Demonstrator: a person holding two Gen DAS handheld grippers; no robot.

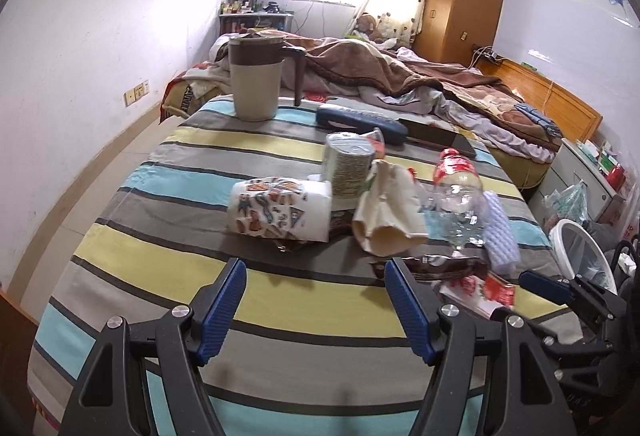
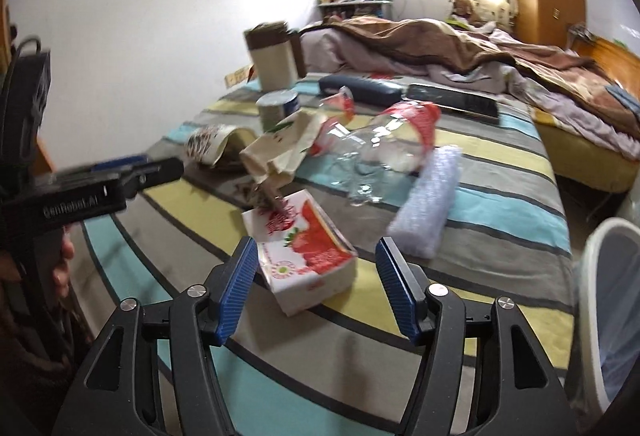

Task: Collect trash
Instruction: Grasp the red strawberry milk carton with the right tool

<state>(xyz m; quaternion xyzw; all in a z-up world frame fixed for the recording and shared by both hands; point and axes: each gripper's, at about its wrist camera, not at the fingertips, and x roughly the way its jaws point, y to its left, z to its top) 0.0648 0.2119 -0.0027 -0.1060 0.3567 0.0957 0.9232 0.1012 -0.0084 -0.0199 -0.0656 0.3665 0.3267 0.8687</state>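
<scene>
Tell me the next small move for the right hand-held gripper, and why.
Probably ease the right hand-held gripper forward and down so its open jaws straddle the strawberry carton, then close. The carton lies nearest, partly between the fingertips but not pinched, and the white bin stands close on the right.

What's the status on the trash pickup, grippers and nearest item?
Left gripper open, empty, short of the paper cup. Right gripper open, strawberry carton just ahead, ungripped. Bin at right; nothing blocking.
</scene>
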